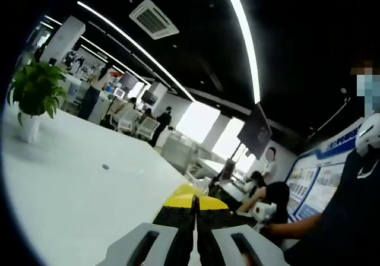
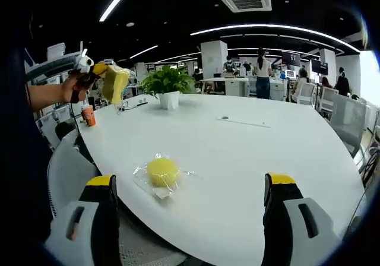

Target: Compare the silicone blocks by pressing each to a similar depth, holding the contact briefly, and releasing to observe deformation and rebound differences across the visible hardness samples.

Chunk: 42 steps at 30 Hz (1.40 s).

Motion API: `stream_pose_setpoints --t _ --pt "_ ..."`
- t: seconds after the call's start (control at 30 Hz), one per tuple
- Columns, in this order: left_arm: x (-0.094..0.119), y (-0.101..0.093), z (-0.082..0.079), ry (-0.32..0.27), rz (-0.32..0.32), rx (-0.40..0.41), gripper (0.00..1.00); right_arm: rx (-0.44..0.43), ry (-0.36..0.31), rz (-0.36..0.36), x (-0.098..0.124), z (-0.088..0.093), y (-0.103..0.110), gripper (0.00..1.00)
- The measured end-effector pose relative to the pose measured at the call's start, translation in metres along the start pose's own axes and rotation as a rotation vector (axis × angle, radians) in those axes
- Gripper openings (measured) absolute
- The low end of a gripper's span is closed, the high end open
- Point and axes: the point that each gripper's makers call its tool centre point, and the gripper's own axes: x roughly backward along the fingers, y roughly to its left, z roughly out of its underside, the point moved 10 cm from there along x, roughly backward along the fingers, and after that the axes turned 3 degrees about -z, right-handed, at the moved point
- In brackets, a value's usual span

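Right gripper view: we see our right gripper (image 2: 189, 203) with its jaws spread wide and nothing between them, yellow tips up, hovering over the near edge of the white desk (image 2: 249, 153). Between the jaws and a little further on lies a round yellow silicone block (image 2: 162, 171) in a clear plastic wrapper (image 2: 144, 180), resting flat on the desk. At upper left a hand (image 2: 72, 88) holds the left gripper (image 2: 107, 79) raised above the desk's far left edge; a second yellow silicone block (image 2: 115, 82), also in clear wrap, sits clamped at its tip, well apart from the one on the desk. An orange can (image 2: 89, 117) stands near the desk edge below it. A potted plant (image 2: 168, 83) in a white pot stands at the far side, and a thin strip (image 2: 243, 122) lies flat on the desk to its right. Office chairs and standing people (image 2: 261, 70) show beyond.

Left gripper view: the left gripper's (image 1: 194, 209) jaws are nearly together with only a thin slit between them; the yellow surface at the tips sits just ahead, and we cannot tell the block from the tips here. The view tilts upward toward a dark ceiling with light strips (image 1: 243, 37) and an air vent (image 1: 153, 18). The desk (image 1: 71, 200) and the potted plant (image 1: 34, 91) lie at left.
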Motion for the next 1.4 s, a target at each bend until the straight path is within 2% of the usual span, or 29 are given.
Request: stream_pose_setpoints --t 0.17,0.27,0.67,0.77,1.07,1.17,1.4 --pt "0.000 0.005 0.004 0.001 -0.004 0.031 0.00 0.002 -0.001 -0.003 -0.005 -0.002 0.000 0.96" --pt "0.001 0.013 0.012 0.003 -0.015 0.069 0.00 0.008 0.000 -0.004 -0.008 -0.002 0.001 0.96" --pt "0.004 0.028 0.037 0.010 -0.063 0.131 0.00 0.004 0.024 -0.007 -0.016 0.002 0.003 0.96" --pt "0.003 0.030 0.047 0.015 -0.078 0.141 0.00 0.043 0.055 -0.004 -0.019 0.004 0.005 0.96" --pt "0.004 0.041 0.057 0.028 -0.099 0.178 0.00 0.023 0.048 -0.004 -0.020 0.004 0.005 0.96" --pt "0.003 0.047 0.065 0.045 -0.129 0.193 0.00 0.023 0.050 -0.003 -0.020 0.004 0.005 0.96" --pt "0.001 0.054 0.077 0.058 -0.134 0.231 0.00 0.021 0.052 0.003 -0.017 0.006 0.004 0.96"
